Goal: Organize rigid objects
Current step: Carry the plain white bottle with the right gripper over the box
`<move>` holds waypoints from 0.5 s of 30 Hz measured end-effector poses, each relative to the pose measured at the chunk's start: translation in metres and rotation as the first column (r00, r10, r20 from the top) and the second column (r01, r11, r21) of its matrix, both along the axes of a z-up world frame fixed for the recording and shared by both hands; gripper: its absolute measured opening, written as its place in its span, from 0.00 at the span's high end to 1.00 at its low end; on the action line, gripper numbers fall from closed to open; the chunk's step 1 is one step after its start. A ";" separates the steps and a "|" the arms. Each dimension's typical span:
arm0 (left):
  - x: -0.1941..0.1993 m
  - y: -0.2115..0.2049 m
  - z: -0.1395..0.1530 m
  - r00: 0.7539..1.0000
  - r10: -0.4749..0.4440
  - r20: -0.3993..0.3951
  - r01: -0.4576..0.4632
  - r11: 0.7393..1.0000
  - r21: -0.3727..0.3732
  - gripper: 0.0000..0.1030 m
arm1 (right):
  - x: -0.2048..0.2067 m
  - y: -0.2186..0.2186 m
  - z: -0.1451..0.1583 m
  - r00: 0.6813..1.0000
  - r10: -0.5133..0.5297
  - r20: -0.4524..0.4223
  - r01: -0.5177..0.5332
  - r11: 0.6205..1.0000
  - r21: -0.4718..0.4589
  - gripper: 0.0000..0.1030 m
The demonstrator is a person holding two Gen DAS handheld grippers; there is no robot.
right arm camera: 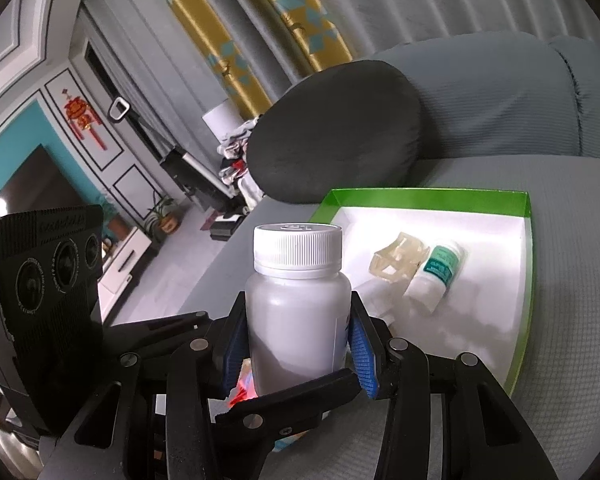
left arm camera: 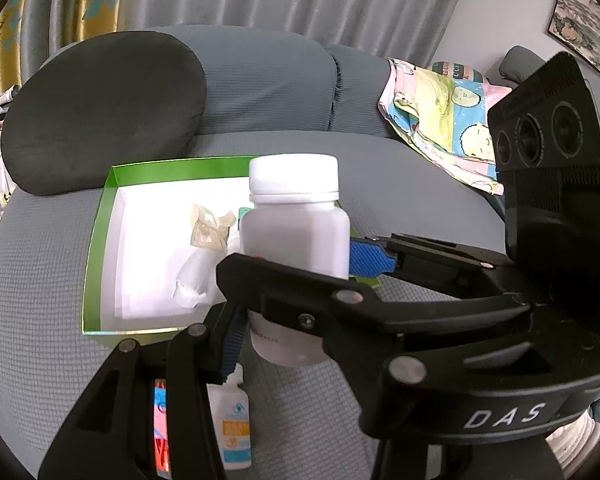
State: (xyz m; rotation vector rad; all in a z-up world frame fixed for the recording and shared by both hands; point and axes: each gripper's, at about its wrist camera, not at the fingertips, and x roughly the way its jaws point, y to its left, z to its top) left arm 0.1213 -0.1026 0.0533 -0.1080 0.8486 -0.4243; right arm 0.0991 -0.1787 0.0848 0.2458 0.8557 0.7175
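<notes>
A white plastic bottle [right arm camera: 298,312] with a ribbed white cap is held upright above the grey sofa seat [right arm camera: 572,320], just in front of the green-edged box [right arm camera: 526,204]. It is gripped from both sides at once. The right gripper [right arm camera: 298,344] is closed on its lower body, the blue pads [right arm camera: 362,354] pressed against the wall. The left gripper [left arm camera: 292,276] is closed on the same bottle, crossing from the other side. Both are tilted downward. In the box a small green-labelled bottle [right arm camera: 440,270] and a clear plastic piece [right arm camera: 396,262] are lying.

Open tray [right arm camera: 526,248] floor beside small bottle [right arm camera: 438,274]
</notes>
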 end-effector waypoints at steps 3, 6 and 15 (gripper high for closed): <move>0.009 0.001 -0.001 1.000 0.000 -0.006 0.000 1.000 -0.002 0.58 | 0.008 0.002 -0.001 1.000 0.001 -0.001 -0.001 1.000 -0.003 0.53; 0.018 0.002 -0.004 1.000 0.001 -0.016 -0.001 1.000 0.000 0.58 | 0.016 0.002 -0.002 1.000 0.003 -0.005 -0.003 1.000 -0.005 0.53; 0.039 0.003 -0.014 0.999 0.004 -0.037 -0.004 1.000 -0.001 0.58 | 0.037 0.006 -0.009 1.000 0.007 -0.021 -0.008 1.000 -0.029 0.53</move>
